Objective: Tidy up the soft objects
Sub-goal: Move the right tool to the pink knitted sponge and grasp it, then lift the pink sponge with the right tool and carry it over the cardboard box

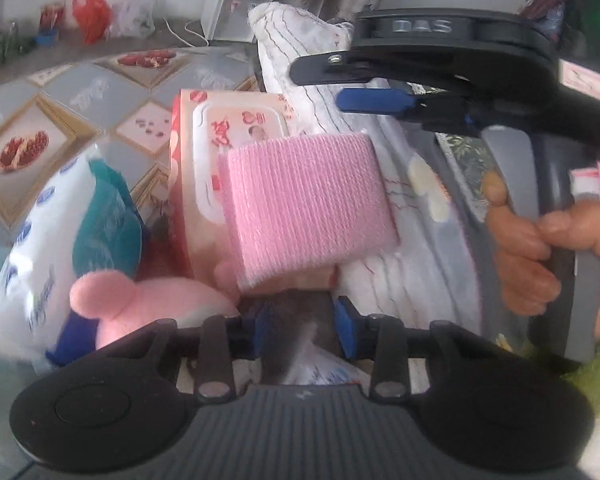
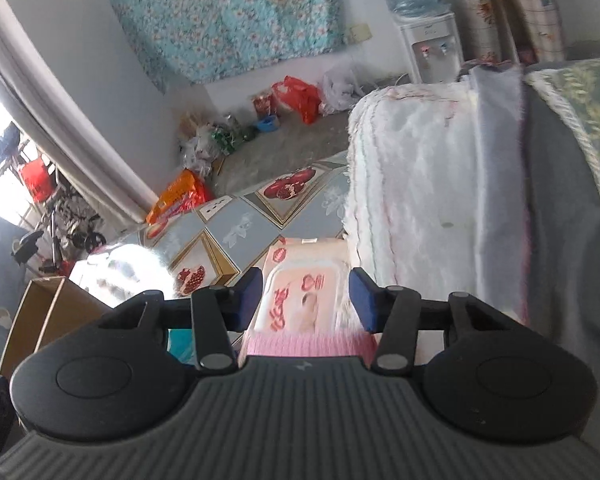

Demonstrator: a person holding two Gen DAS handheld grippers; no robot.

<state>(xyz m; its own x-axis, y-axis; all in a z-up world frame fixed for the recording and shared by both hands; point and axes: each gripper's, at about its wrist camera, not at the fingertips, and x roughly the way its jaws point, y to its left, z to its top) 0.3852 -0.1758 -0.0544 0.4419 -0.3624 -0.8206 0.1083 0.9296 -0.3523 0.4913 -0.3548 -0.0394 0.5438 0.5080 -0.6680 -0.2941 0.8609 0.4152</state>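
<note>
The right gripper (image 2: 306,296) fills the bottom of the frame, its blue-padded fingers (image 2: 247,298) spread apart with nothing between them. Behind the gap lies a pink wet-wipes pack (image 2: 304,280), and a pink knitted cloth (image 2: 306,346) shows just below it. Folded white blankets (image 2: 412,184) rise at centre right. A cardboard box (image 2: 40,312) sits at lower left.

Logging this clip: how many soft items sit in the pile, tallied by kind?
Packs of wipes or tissues: 2, pink wipes pack, white-and-teal pack
Pink knit cloth: 1
Pink plush toy: 1
Folded white blanket: 1
Total: 5
</note>
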